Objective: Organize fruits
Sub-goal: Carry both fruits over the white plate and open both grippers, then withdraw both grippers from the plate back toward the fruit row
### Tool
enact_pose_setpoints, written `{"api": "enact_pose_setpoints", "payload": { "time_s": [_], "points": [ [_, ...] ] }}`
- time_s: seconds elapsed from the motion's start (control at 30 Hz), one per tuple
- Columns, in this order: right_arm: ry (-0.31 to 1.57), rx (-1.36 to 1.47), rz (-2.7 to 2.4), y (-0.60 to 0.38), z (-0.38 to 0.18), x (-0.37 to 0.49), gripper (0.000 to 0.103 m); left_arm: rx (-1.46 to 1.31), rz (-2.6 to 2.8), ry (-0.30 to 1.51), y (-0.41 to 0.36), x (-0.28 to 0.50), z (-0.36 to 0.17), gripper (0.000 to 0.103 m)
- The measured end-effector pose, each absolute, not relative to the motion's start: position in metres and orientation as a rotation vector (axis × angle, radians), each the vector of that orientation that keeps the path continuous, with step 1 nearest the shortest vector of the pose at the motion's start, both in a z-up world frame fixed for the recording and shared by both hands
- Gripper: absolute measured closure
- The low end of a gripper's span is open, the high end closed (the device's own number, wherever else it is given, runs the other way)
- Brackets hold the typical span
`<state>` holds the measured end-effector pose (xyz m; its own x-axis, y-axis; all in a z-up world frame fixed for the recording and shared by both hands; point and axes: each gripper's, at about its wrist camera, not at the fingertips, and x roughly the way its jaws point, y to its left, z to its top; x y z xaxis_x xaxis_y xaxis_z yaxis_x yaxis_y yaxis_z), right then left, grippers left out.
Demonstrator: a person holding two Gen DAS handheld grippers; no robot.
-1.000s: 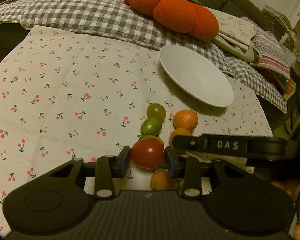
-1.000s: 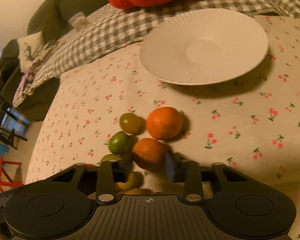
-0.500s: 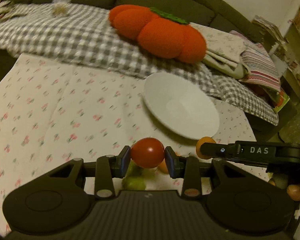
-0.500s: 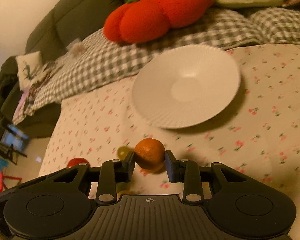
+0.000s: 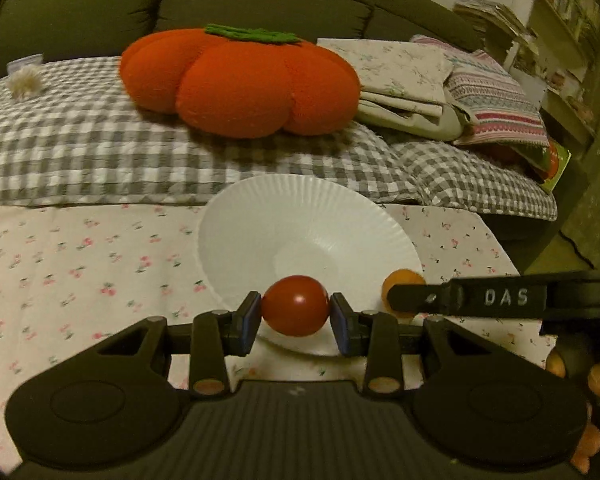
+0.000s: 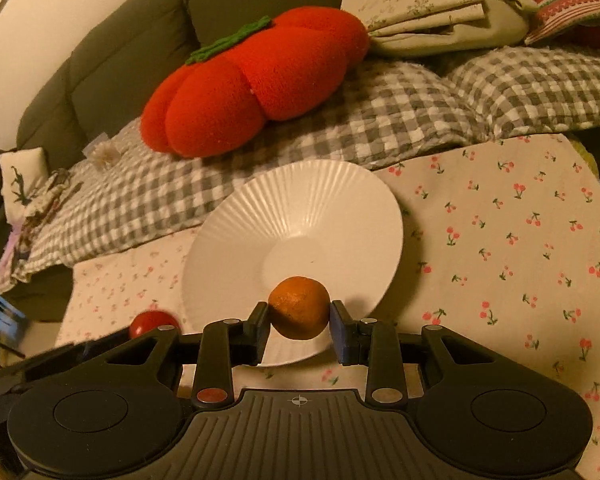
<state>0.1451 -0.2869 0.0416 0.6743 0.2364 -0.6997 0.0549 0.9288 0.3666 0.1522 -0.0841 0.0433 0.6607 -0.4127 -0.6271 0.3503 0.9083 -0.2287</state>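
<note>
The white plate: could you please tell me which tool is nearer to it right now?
Roughly equal, as far as I can tell. The left tool holds the tomato at the white plate's near rim; the right tool holds the orange there too.

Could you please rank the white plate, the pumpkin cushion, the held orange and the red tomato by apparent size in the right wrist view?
1. pumpkin cushion and white plate, too alike to split
2. orange, enlarged by nearness
3. tomato, partly hidden

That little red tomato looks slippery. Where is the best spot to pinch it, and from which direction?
Across its widest middle, from the side, as the left hand-held gripper does now: the red tomato is round and smooth, so pads on opposite flanks at the bulge seem least likely to let it squirt out. Gently, probably.
</note>
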Motion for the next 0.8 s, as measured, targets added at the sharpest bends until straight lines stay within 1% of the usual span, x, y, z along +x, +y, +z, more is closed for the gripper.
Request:
{"api": "enact_pose_setpoints", "payload": {
  "time_s": [0.17, 0.33, 0.4, 0.43, 0.47, 0.5, 0.53, 0.7, 0.8],
  "points": [
    [0.833, 0.324, 0.12, -0.282, 0.034, 0.149, 0.072, -0.038, -0.44, 0.729, -0.1, 0.163, 0.027, 0.067],
    [0.84, 0.297, 0.116, -0.28, 0.026, 0.155, 0.069, -0.006, -0.436, 0.733, -0.102, 0.169, 0.015, 0.066],
    [0.843, 0.304, 0.116, -0.28, 0.026, 0.156, 0.068, 0.018, -0.44, 0.715, -0.103, 0.167, 0.015, 0.054],
    [0.842, 0.313, 0.115, -0.281, 0.027, 0.155, 0.064, 0.025, -0.433, 0.707, -0.102, 0.165, 0.017, 0.045],
    [0.838, 0.323, 0.114, -0.282, 0.029, 0.154, 0.062, 0.025, -0.428, 0.697, -0.102, 0.164, 0.02, 0.041],
    [0.835, 0.329, 0.108, -0.283, 0.031, 0.153, 0.058, 0.019, -0.43, 0.686, -0.1, 0.163, 0.022, 0.041],
    [0.831, 0.338, 0.1, -0.285, 0.033, 0.152, 0.057, 0.009, -0.433, 0.684, -0.098, 0.162, 0.025, 0.04],
    [0.803, 0.4, 0.066, -0.295, 0.047, 0.143, 0.056, -0.03, -0.412, 0.688, -0.085, 0.155, 0.038, 0.04],
    [0.779, 0.427, 0.062, -0.298, 0.059, 0.133, 0.056, -0.039, -0.386, 0.696, -0.075, 0.147, 0.046, 0.036]
  ]
}}
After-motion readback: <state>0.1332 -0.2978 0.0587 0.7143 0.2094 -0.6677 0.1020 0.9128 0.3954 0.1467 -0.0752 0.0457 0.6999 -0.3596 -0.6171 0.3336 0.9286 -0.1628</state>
